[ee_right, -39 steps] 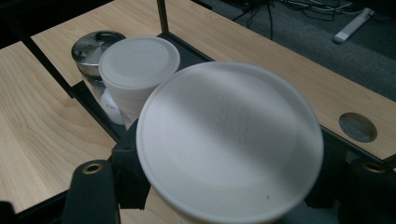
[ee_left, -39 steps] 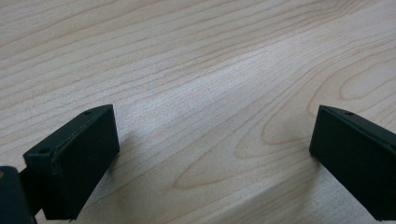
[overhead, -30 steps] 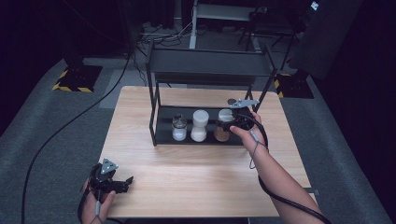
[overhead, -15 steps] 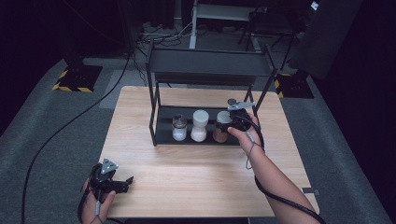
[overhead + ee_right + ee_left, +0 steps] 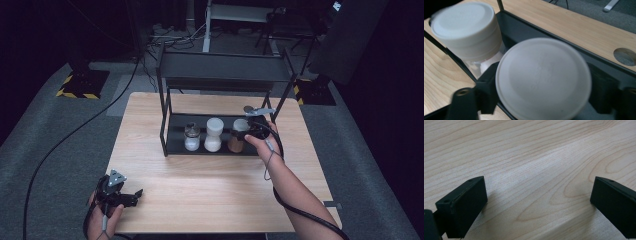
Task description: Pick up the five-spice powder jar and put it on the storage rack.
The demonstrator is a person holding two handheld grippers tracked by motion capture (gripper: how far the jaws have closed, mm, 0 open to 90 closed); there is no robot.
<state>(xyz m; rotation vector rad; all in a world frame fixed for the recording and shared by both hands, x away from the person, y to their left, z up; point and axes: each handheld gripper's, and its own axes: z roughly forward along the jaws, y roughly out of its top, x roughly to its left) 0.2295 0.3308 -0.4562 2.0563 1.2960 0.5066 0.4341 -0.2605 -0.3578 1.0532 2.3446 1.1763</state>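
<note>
A black two-tier rack (image 5: 225, 67) stands on the wooden table (image 5: 210, 185). Its lower shelf carries three jars: a small dark-lidded one (image 5: 192, 137), a white-lidded one (image 5: 214, 134) and a brown-filled one (image 5: 236, 136) with a white lid (image 5: 543, 77). My right gripper (image 5: 246, 133) reaches in from the right at the brown jar. Its jaws have just been opening and now stand on either side of that jar below its lid, which hides the pads (image 5: 544, 91). My left gripper (image 5: 131, 196) rests low over the table's front left, open with bare wood between its jaws (image 5: 537, 205).
The rack's upper shelf hangs right over the jars and its posts (image 5: 163, 117) frame the opening. A round hole (image 5: 625, 56) is cut into the tabletop behind the rack. Cables run over the grey floor (image 5: 60, 145) around the table.
My right hand has shifted a little to the left, in toward the brown jar. The jars and my left gripper have kept their places.
</note>
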